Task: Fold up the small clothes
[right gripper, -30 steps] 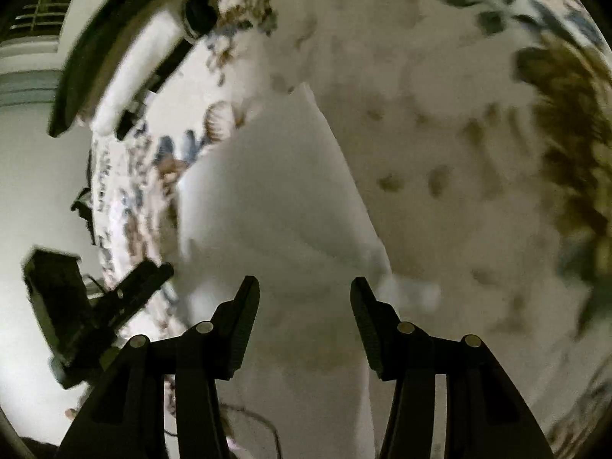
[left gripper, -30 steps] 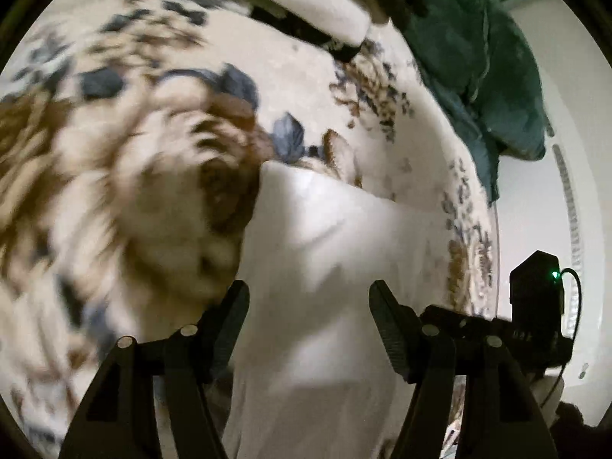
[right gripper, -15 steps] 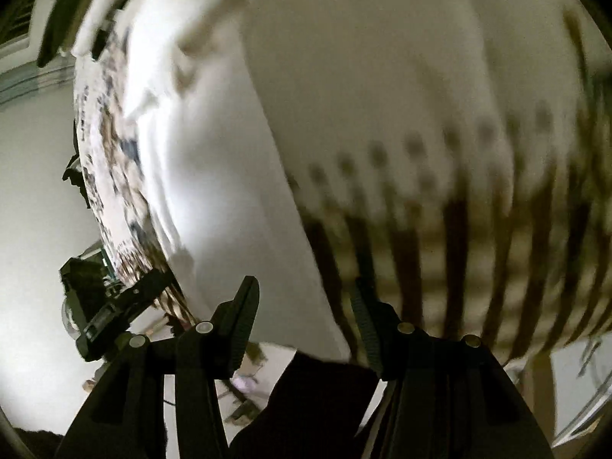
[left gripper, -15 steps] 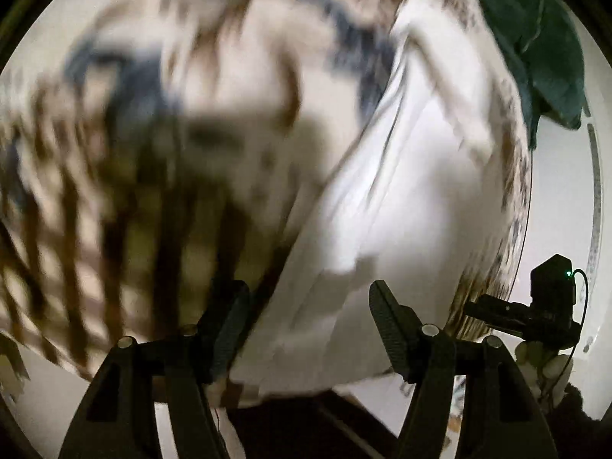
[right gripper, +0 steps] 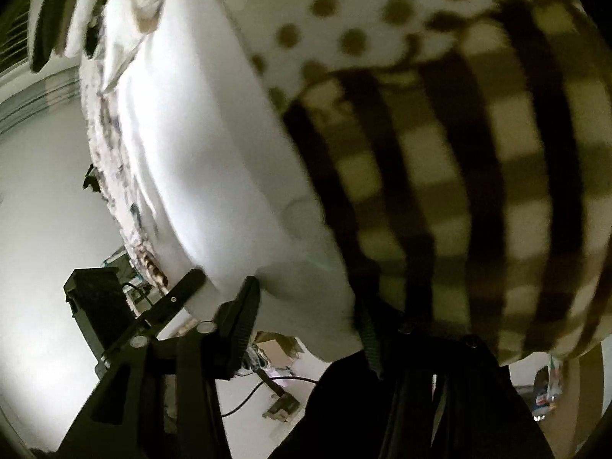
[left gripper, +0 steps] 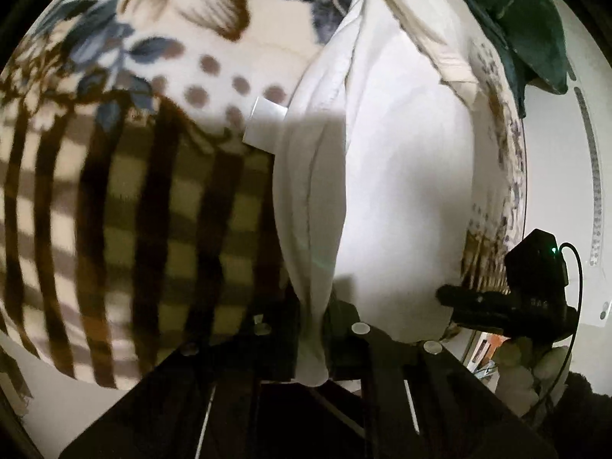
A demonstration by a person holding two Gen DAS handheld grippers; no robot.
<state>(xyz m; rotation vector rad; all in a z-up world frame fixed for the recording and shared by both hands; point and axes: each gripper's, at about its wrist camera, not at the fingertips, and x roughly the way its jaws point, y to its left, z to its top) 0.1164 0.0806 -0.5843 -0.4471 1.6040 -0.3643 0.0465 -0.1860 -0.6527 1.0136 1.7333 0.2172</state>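
Observation:
A white garment [left gripper: 401, 191] lies flat on a patterned blanket [left gripper: 160, 206], reaching to the blanket's near edge. My left gripper [left gripper: 313, 332] is shut on the garment's near left hem, with the fold of cloth pinched between its dark fingers. In the right wrist view the same white garment [right gripper: 214, 160] ends in a corner that hangs between the fingers of my right gripper [right gripper: 306, 317]. Those jaws are closing, and the pads stand apart from the cloth. The right gripper's body [left gripper: 535, 279] also shows at the garment's far corner.
The blanket has flowers, dots and a brown plaid border [right gripper: 459, 191] and overhangs the edge. A cream cloth [left gripper: 440, 38] and a dark green cloth [left gripper: 531, 19] lie beyond the garment. A white tag [left gripper: 264, 122] sticks out at its left side. Below are floor, a cardboard box [right gripper: 275, 348] and a cable.
Both grippers have drawn back from the middle of the blanket to its near plaid edge. The left jaws, wide apart before, have shut on the white garment's hem.

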